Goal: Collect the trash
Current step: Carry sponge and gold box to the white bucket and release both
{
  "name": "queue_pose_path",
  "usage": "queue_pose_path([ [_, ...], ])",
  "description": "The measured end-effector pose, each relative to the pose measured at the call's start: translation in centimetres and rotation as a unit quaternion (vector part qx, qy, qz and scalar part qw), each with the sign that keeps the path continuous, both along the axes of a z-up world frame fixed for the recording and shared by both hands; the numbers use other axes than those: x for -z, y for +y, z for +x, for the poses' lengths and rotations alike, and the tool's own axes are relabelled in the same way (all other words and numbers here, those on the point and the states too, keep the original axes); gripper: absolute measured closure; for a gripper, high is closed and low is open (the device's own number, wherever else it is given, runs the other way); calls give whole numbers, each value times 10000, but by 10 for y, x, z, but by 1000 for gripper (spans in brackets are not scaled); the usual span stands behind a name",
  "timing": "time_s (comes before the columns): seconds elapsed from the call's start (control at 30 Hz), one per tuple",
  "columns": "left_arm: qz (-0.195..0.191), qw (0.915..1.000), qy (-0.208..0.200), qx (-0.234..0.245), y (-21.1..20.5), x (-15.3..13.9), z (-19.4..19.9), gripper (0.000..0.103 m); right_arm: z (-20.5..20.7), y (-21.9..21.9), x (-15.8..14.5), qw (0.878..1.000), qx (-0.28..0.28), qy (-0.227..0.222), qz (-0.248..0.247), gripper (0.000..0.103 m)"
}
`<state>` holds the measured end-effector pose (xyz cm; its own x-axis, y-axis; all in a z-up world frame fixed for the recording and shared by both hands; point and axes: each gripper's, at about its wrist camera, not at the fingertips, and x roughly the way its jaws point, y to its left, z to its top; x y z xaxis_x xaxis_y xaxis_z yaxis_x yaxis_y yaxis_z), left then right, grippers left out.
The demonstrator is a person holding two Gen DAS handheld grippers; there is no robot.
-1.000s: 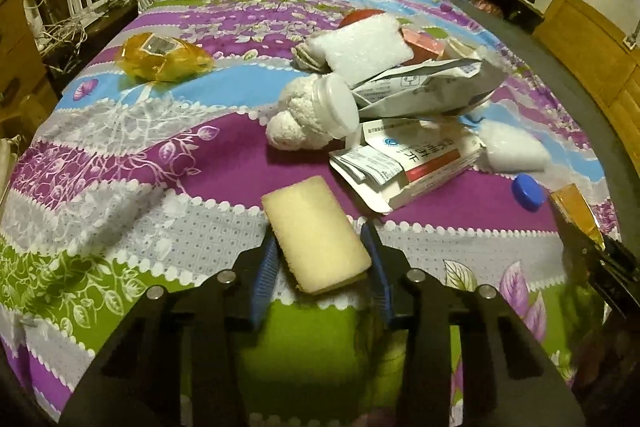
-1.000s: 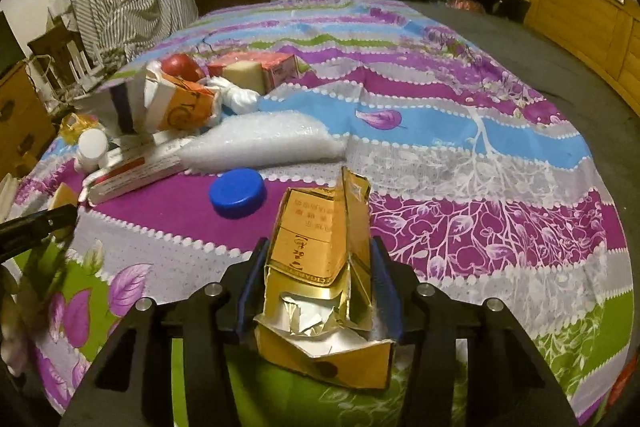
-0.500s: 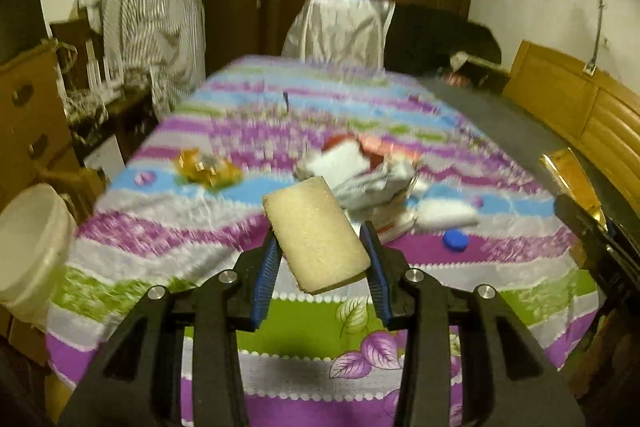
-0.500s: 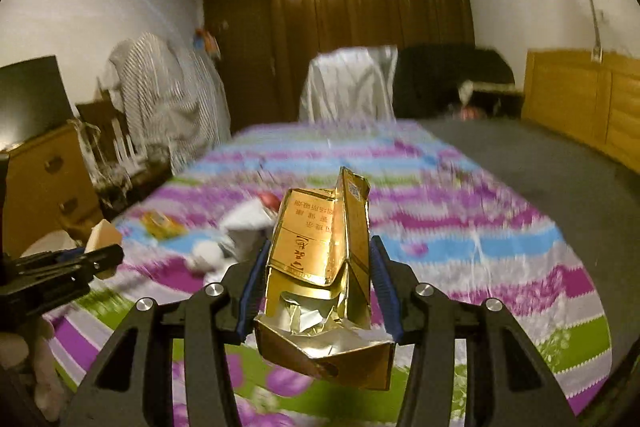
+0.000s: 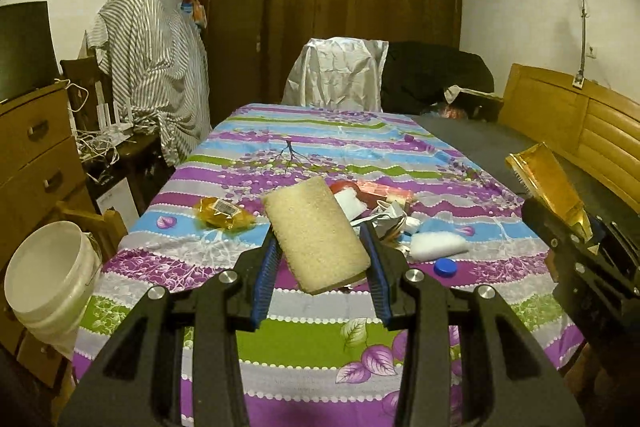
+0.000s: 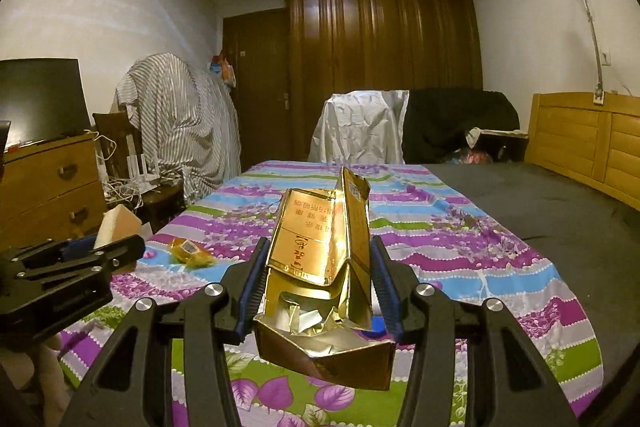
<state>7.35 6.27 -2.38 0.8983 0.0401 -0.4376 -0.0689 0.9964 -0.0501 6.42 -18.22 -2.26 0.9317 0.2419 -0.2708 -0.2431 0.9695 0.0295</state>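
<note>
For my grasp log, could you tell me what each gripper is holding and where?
The left gripper clamps the sponge across its long edges, near the lower end. The right gripper clamps the crumpled gold box across its sides.

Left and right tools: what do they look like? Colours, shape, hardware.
Both match. The left tool and right tool each have matte black angular linkage arms forming a V, with round silver bolts at the joints. The fingers are lined inside with ribbed blue pads. No cables, markings or sleeves show.

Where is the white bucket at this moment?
In the left wrist view the white bucket stands on the floor at the far left, beside the bed's near left corner and below the wooden dresser; the right wrist view does not show it.
</note>
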Motion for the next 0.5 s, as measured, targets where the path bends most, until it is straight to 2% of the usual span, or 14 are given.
queue_pose_path([
  [0.17, -10, 10000, -33, -67, 6, -2, -3, 65, 4, 8, -4, 9999, -135, 49, -29, 52],
  [0.27, -58, 9995, -67, -304, 28, -9, -3, 65, 8, 25, -11, 9993, -358, 46, -51, 52],
  [0.5, -115, 9949, -150, -993, 99, -24, -12, 65, 17, 106, -37, 9934, -1136, -11, -146, 52],
])
